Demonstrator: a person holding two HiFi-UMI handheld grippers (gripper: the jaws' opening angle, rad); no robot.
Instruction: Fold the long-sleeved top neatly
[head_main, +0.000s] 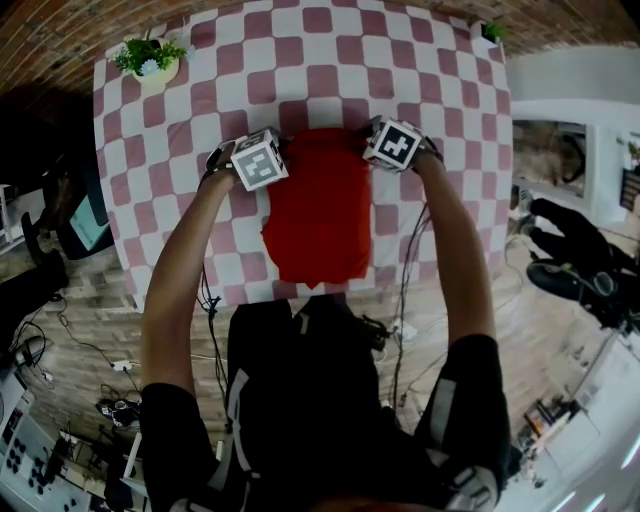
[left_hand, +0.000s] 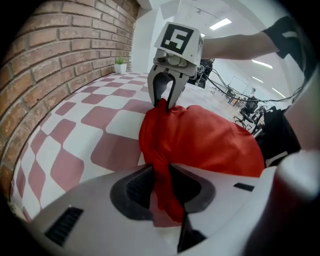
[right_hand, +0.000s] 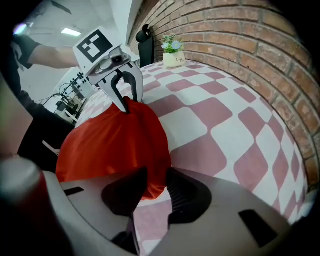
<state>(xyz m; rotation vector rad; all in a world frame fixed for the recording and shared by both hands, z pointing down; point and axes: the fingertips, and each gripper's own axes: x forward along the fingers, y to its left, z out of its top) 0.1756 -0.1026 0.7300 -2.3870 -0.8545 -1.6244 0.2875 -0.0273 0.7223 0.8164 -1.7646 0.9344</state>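
- The left gripper (left_hand: 161, 187) has its jaws clamped on a bunched fold of the red long-sleeved top (head_main: 318, 205); the cloth runs up between the two dark pads and spreads out beyond them
- The right gripper (right_hand: 152, 187) is likewise clenched on the top; a red corner fills the gap between its pads and hangs a little below them
- In each gripper view the other gripper shows across the garment, its fingertips pinching red cloth just above the tablecloth (head_main: 200, 90)
- In the head view the left gripper sits at the top's far-left corner and the right gripper at its far-right corner; their marker cubes stand level with each other, the garment's width between them
- The top lies as a rough rectangle in the middle of the table's near half; its near edge reaches almost to the table's near edge; its far edge is gathered up at the two held corners
- The tablecloth is checked in pink and white
- A potted plant (head_main: 150, 58) stands at the far-left corner of the table; a smaller plant (head_main: 492, 30) stands at the far-right corner; both are well apart from the top
- A brick wall (left_hand: 50, 60) runs along the table's far side
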